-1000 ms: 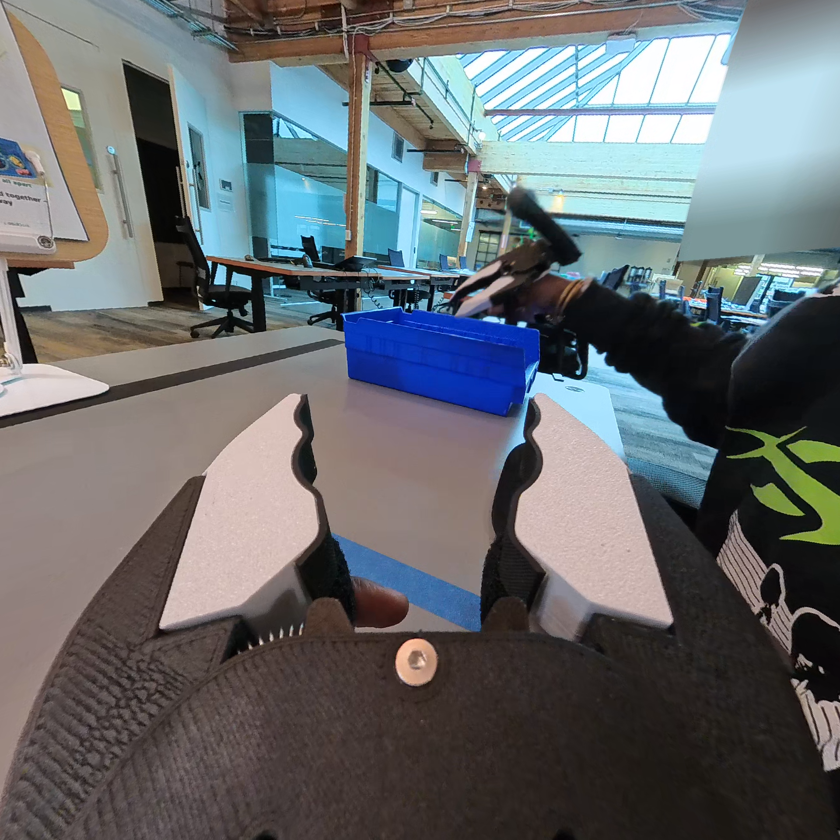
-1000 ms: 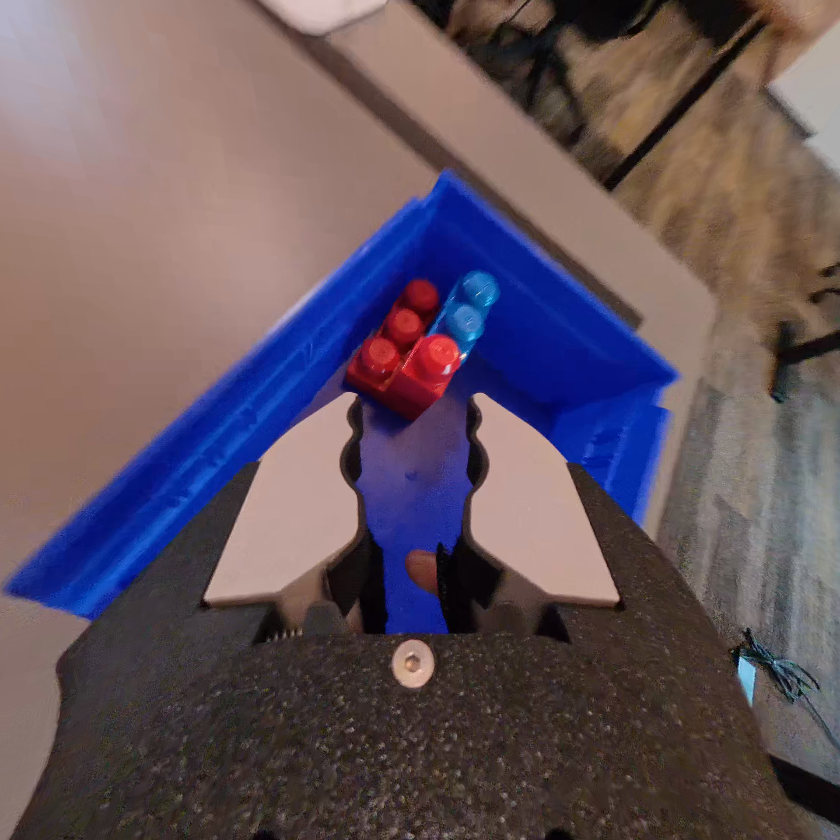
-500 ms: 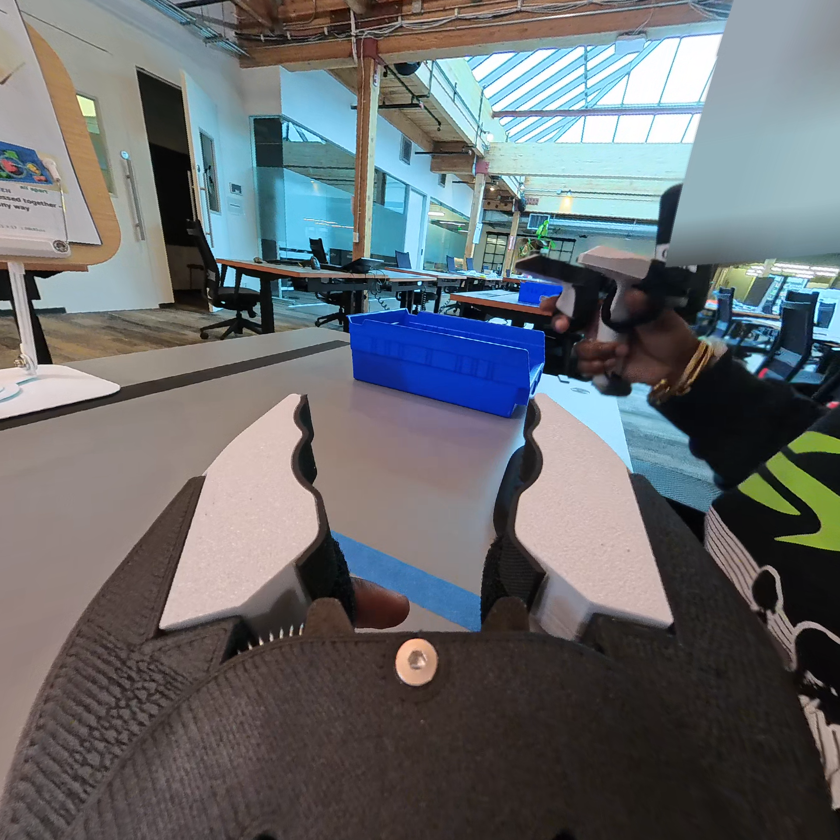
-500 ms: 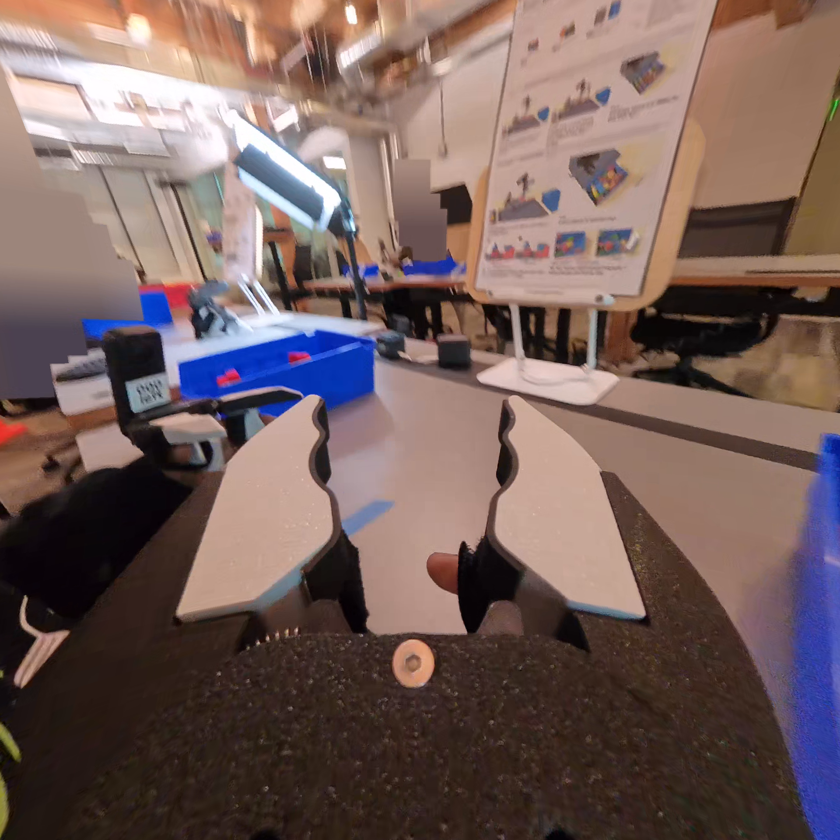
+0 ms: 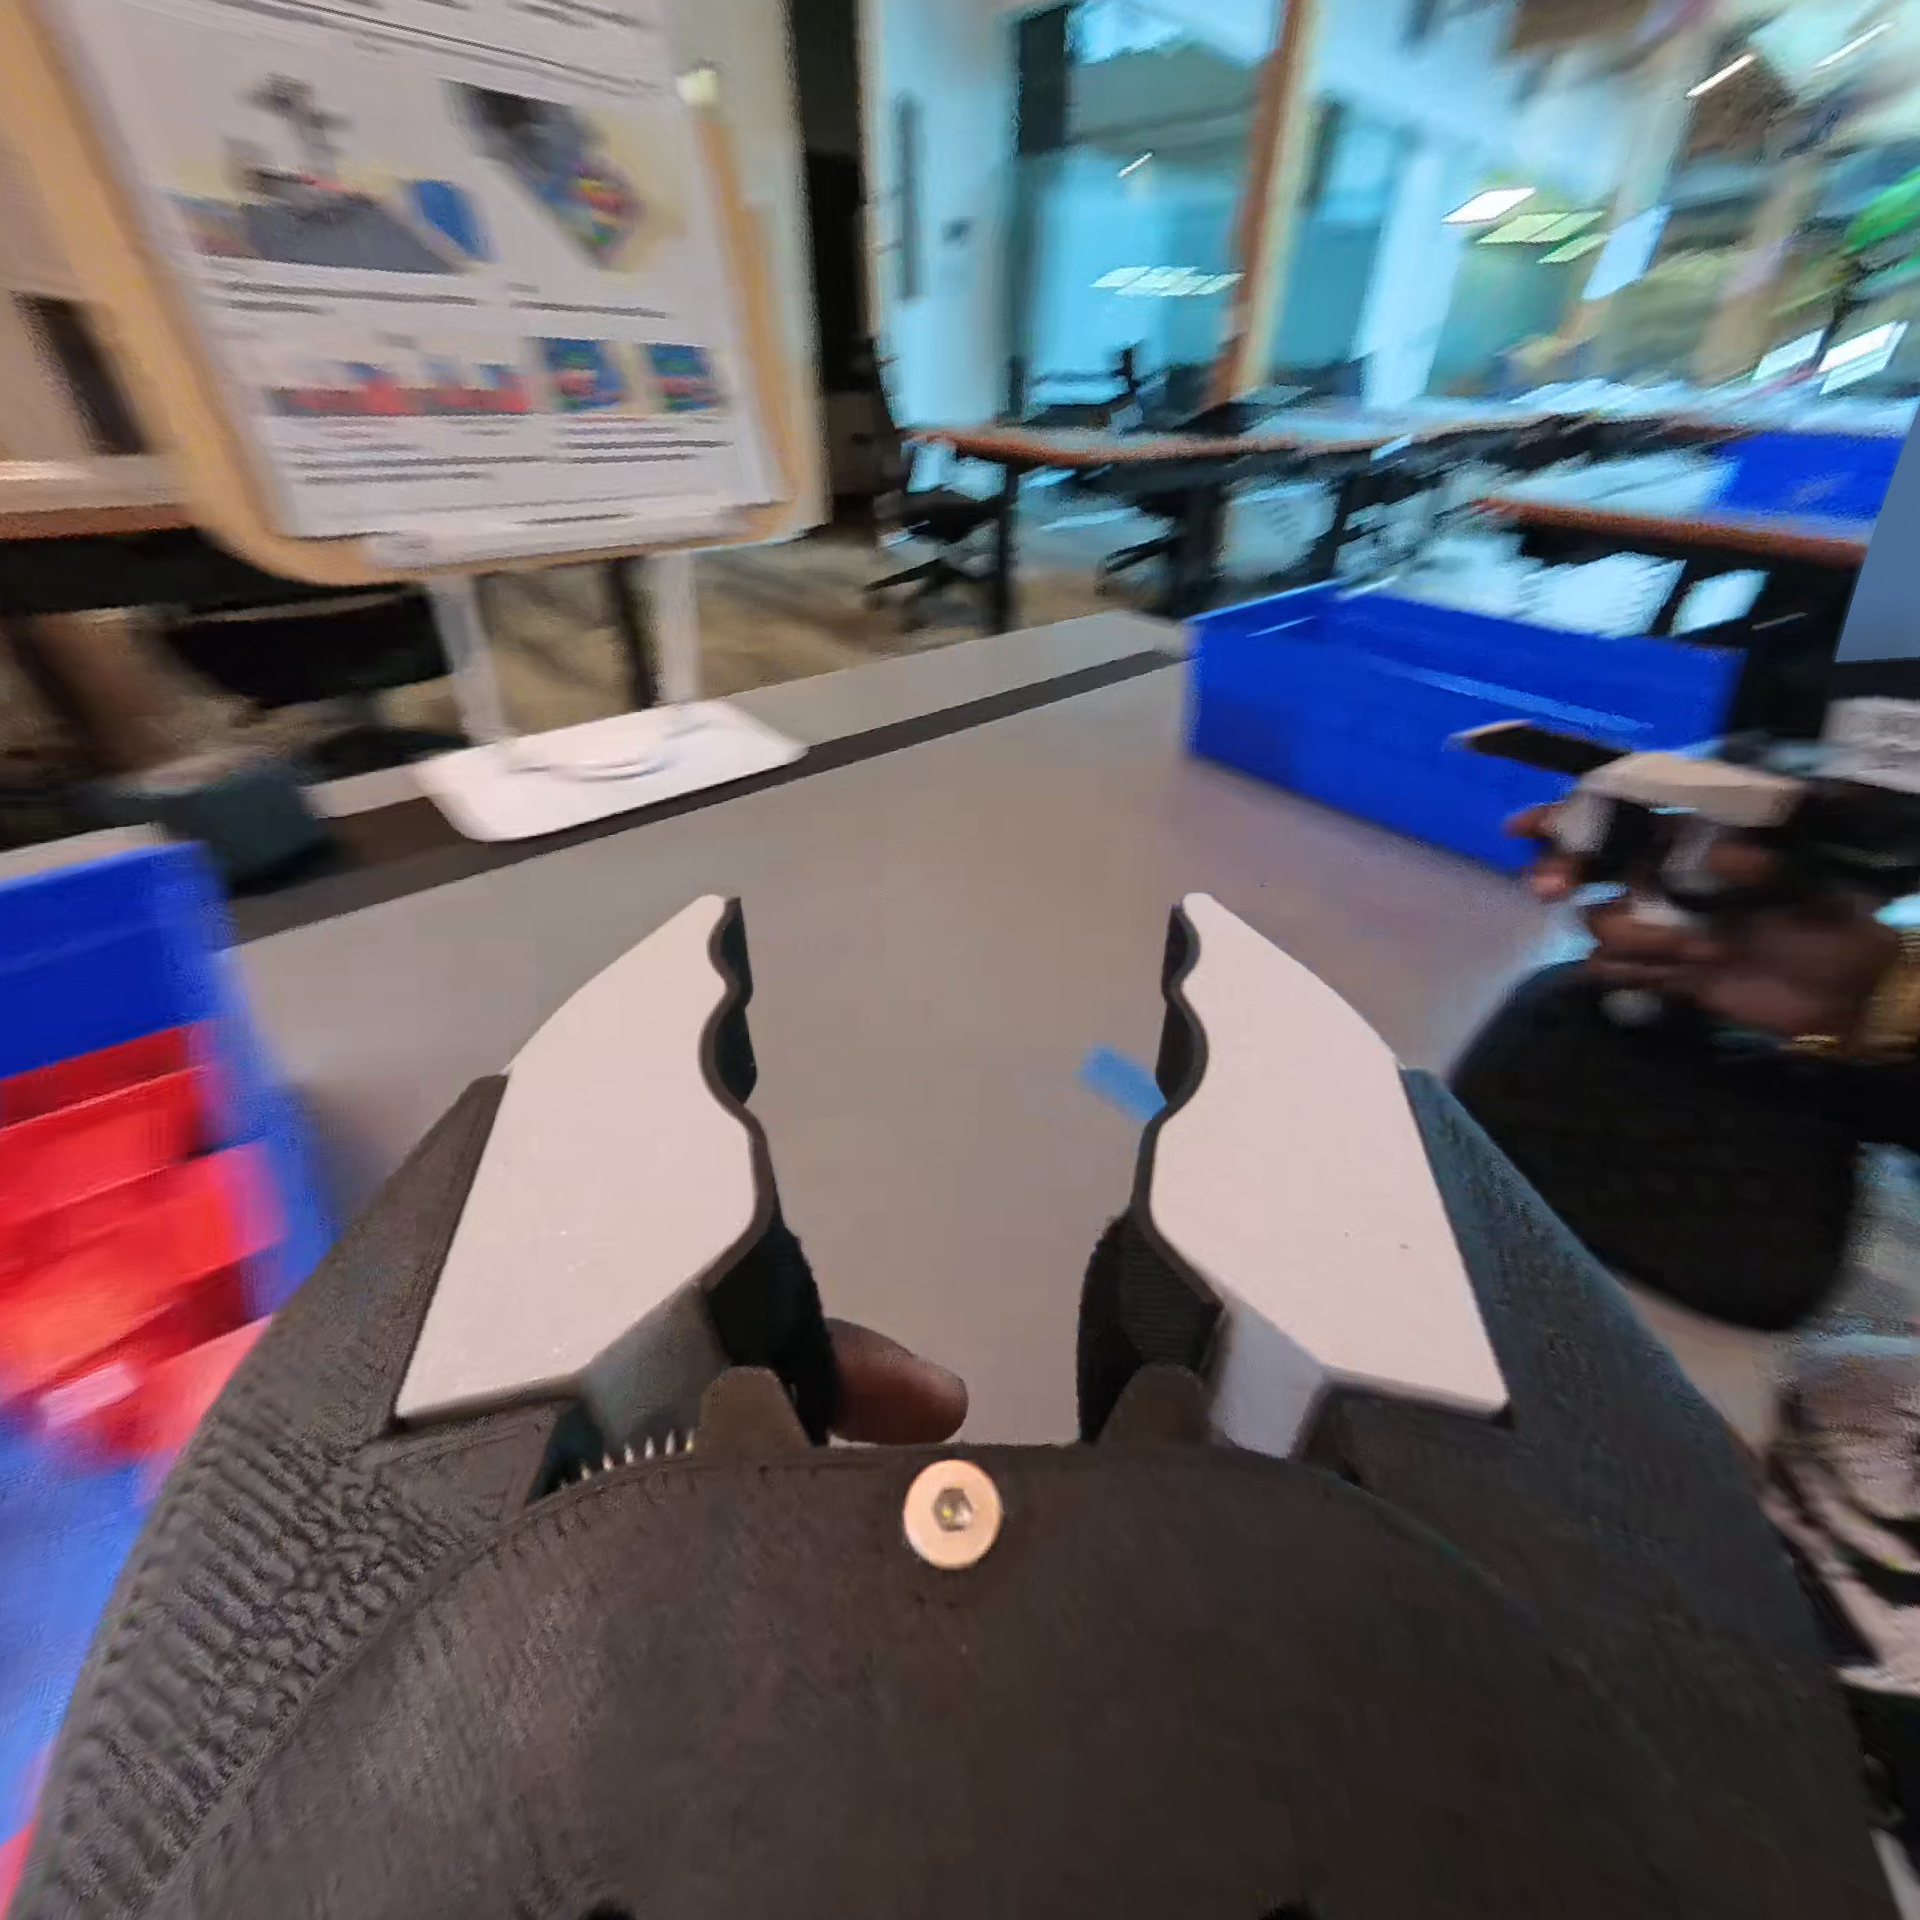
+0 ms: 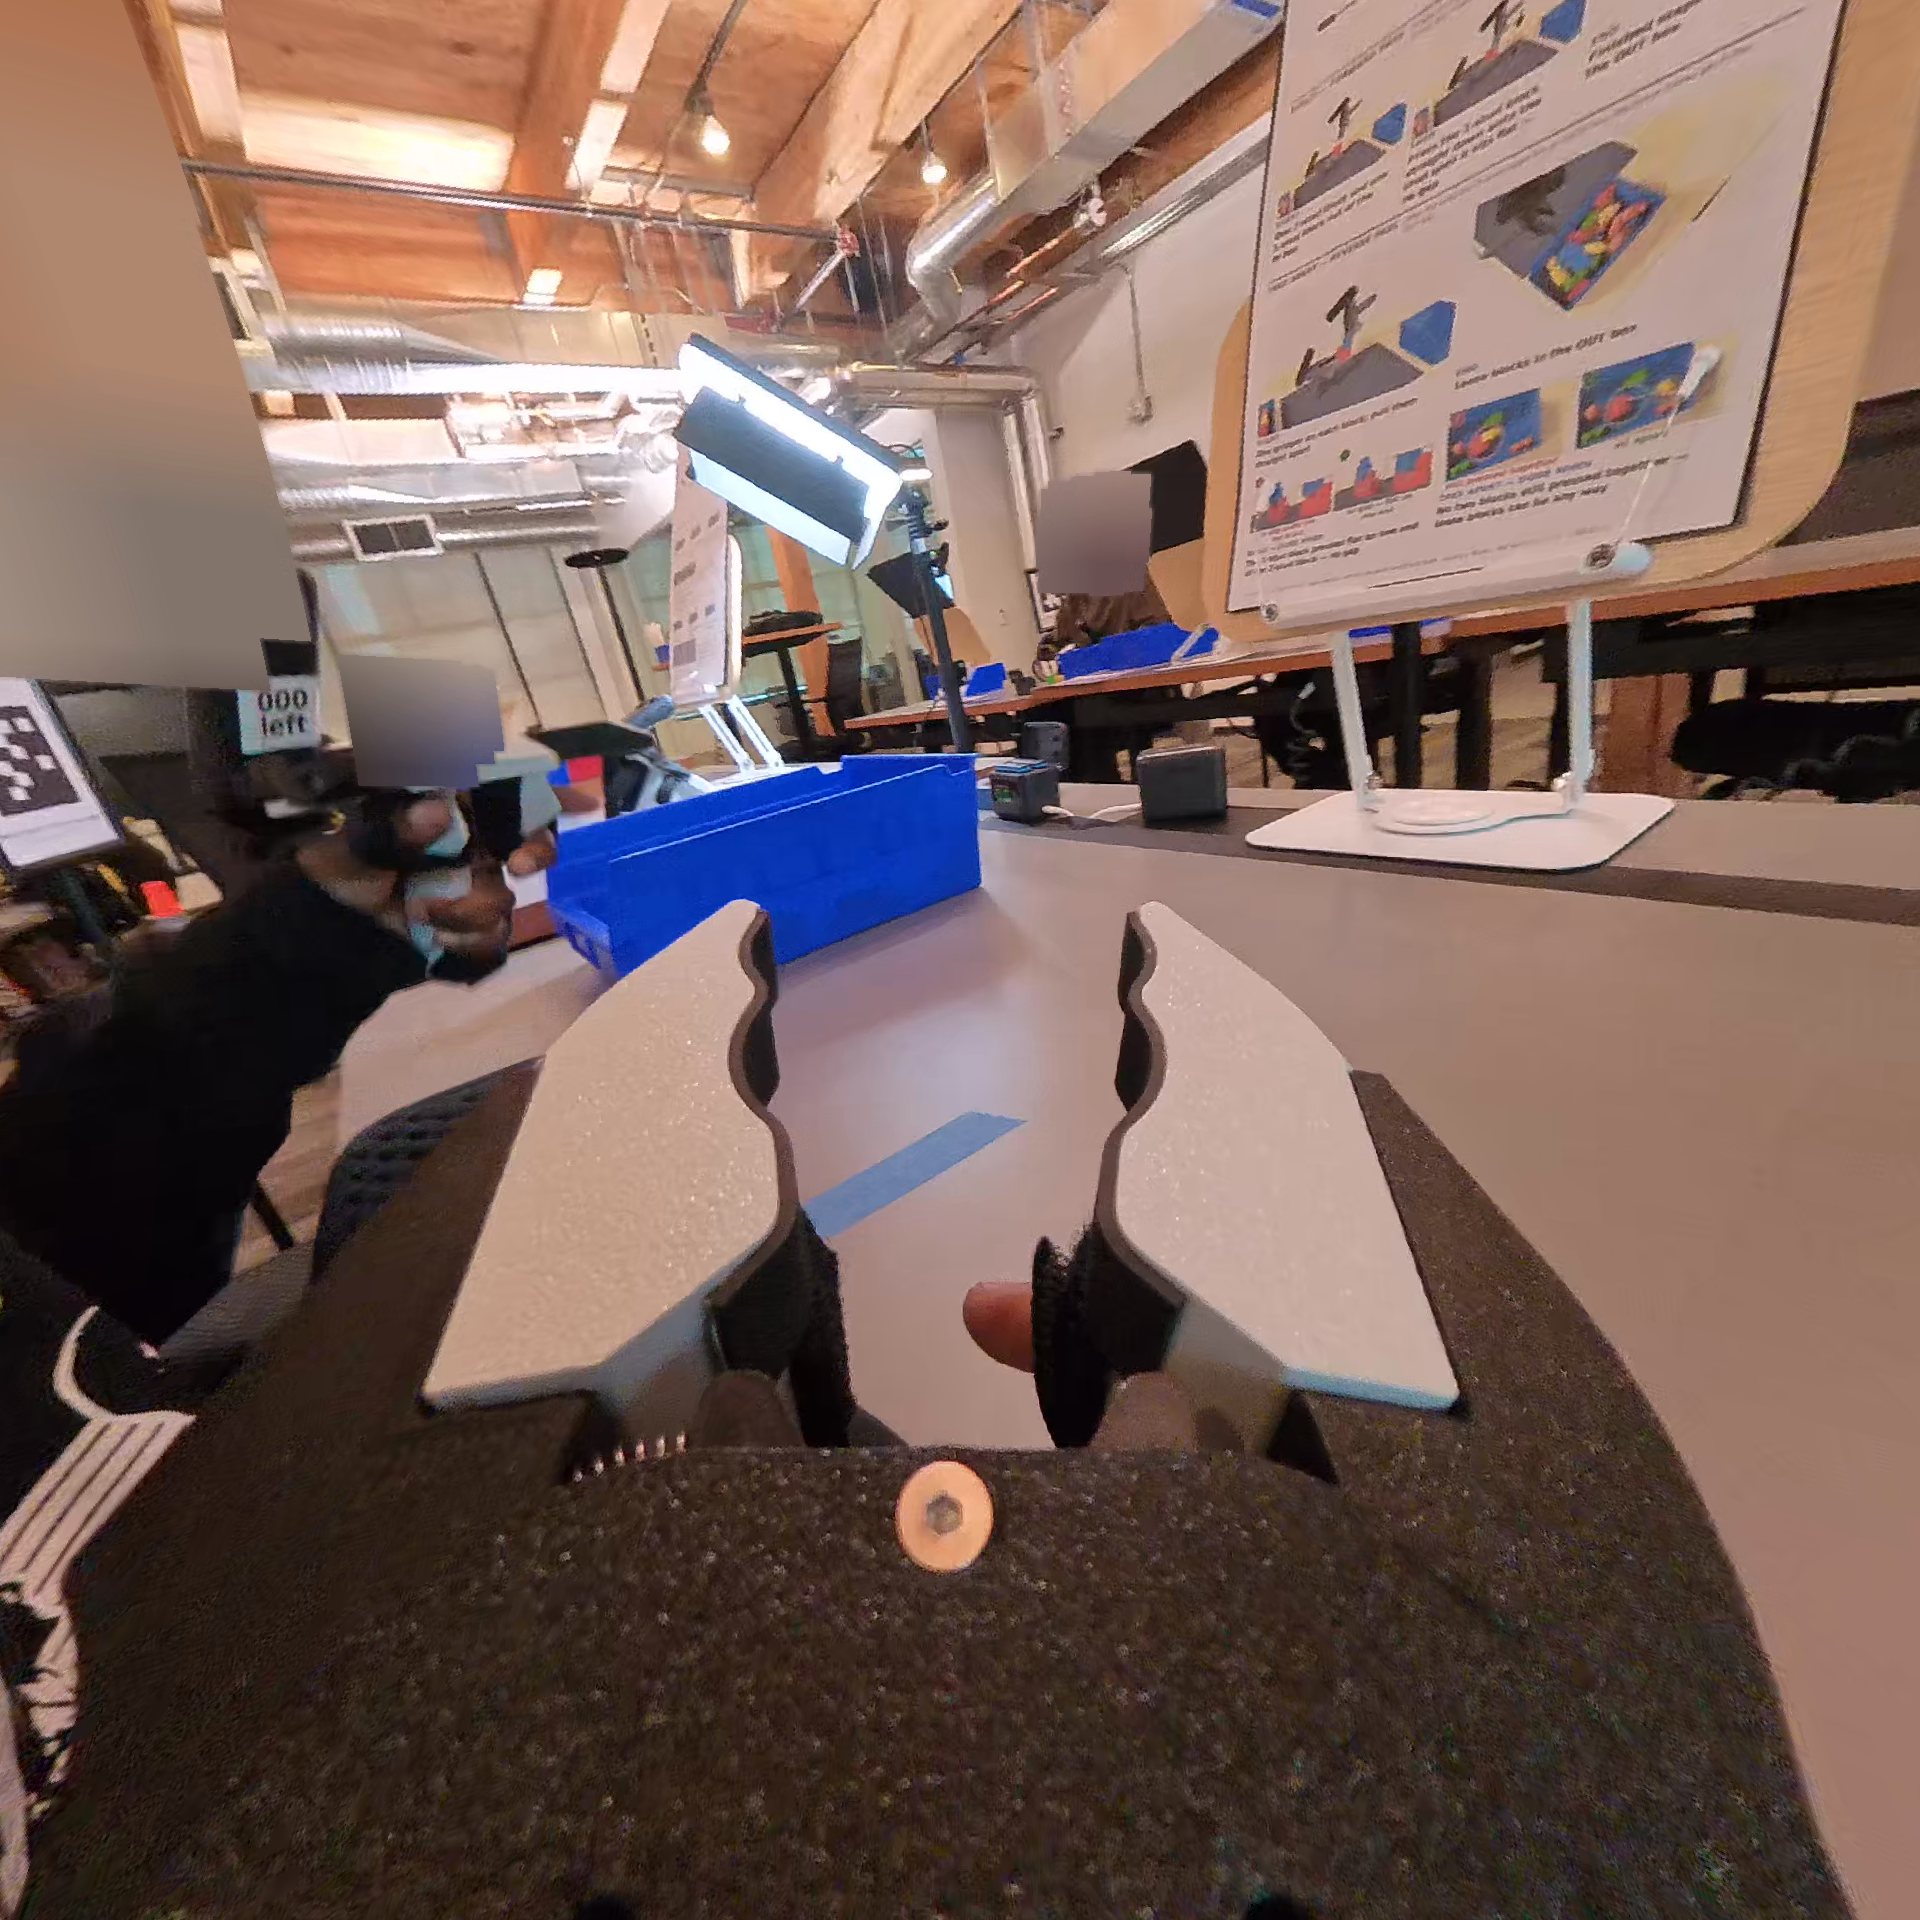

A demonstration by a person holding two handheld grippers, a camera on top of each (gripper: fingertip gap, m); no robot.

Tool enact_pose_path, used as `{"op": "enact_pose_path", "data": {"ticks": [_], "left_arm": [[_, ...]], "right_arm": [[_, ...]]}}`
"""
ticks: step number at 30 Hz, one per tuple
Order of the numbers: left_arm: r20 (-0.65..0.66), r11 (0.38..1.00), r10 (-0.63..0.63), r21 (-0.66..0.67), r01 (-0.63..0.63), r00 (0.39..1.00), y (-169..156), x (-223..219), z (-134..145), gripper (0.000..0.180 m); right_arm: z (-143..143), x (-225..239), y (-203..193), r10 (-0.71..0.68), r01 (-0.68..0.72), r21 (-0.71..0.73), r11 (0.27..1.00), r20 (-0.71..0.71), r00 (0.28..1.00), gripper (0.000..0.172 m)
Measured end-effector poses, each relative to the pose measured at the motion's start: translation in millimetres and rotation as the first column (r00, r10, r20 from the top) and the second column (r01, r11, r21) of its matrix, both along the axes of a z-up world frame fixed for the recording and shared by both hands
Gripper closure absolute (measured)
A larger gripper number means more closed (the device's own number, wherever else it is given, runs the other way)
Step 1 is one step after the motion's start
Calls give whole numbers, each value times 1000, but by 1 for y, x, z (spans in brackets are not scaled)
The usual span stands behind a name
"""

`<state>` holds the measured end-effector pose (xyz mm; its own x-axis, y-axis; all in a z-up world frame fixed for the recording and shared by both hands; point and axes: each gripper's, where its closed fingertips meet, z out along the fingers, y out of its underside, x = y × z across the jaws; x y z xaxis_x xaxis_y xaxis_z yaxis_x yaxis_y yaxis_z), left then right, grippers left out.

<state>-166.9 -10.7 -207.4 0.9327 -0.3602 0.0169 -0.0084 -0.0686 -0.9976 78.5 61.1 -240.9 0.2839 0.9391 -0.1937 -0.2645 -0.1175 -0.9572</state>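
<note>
A: Grey tabletop point(image 6: 1558, 1039) fills the middle of both views. What sits between the fingers?

B: Only bare table. The left gripper point(image 5: 956, 914) is spread wide with nothing between its fingers, and the right gripper point(image 6: 945, 920) is spread too and holds nothing.

A: What is closest to each one?

B: In the right wrist view a blue bin point(image 6: 790, 852) stands on the table just beyond the left fingertip, at centre left. A strip of blue tape point(image 6: 914, 1164) lies on the table between the fingers, lower down. In the left wrist view another blue bin point(image 5: 1455, 717) stands at the upper right, well apart from the fingertips, and blurred red and blue shapes point(image 5: 114, 1143) fill the left edge; what they are is unclear.

A: And behind?

B: A poster board point(image 6: 1507, 312) on a white stand point(image 6: 1455, 831) rises at the upper right of the right wrist view.
</note>
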Motion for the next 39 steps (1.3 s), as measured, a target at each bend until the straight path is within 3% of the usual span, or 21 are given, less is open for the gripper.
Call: {"op": "enact_pose_path", "data": {"ticks": [3, 5, 8, 13, 16, 21, 23, 26, 29, 32, 36, 39], "left_arm": [[-150, 955, 226, -161, -250, 962, -10, -88, 5, 107], [-261, 865, 339, -290, -409, 904, -10, -149, -10, 107], [-364, 714, 356, -489, -502, 861, -3, -209, -57, 106], [-447, 550, 337, -621, -559, 829, 11, -245, -118, 109], [-481, 494, 361, -628, -601, 799, 17, -261, -132, 109], [-534, 395, 297, -686, -611, 791, 15, -268, -155, 115], [-533, 405, 277, -690, -600, 799, 17, -267, -156, 134], [-493, 455, 289, -683, -571, 820, 19, -264, -150, 135], [-399, 573, 330, -635, -517, 856, 22, -254, -127, 135], [-247, 732, 313, -552, -399, 917, 25, -229, -88, 136], [-24, 905, 124, -407, -123, 992, 23, -164, -27, 136], [96, 933, -94, -338, 121, 991, 14, -102, 1, 136]], "right_arm": [[-1, -2, -2, 19, -19, 2, 1000, 8, 1000, 108], [-2, -4, -4, 27, -27, 13, 1000, 21, 999, 108], [-3, -5, -7, 30, -31, 31, 999, 32, 999, 108], [-1, -3, -7, 25, -26, 33, 999, 17, 1000, 110], [-1, -3, -7, 26, -27, 36, 999, 19, 999, 111], [-2, -3, -7, 26, -26, 35, 999, 21, 999, 112], [-1, -3, -7, 24, -25, 32, 999, 18, 1000, 112], [-1, -2, -6, 25, -25, 28, 999, 15, 1000, 113], [-1, -3, -7, 27, -28, 30, 999, 16, 1000, 113], [-1, -4, -9, 34, -35, 37, 999, 21, 999, 114], [-2, -6, -12, 42, -44, 57, 997, 35, 999, 114], [-2, -9, -17, 60, -64, 84, 994, 54, 997, 114]]}}
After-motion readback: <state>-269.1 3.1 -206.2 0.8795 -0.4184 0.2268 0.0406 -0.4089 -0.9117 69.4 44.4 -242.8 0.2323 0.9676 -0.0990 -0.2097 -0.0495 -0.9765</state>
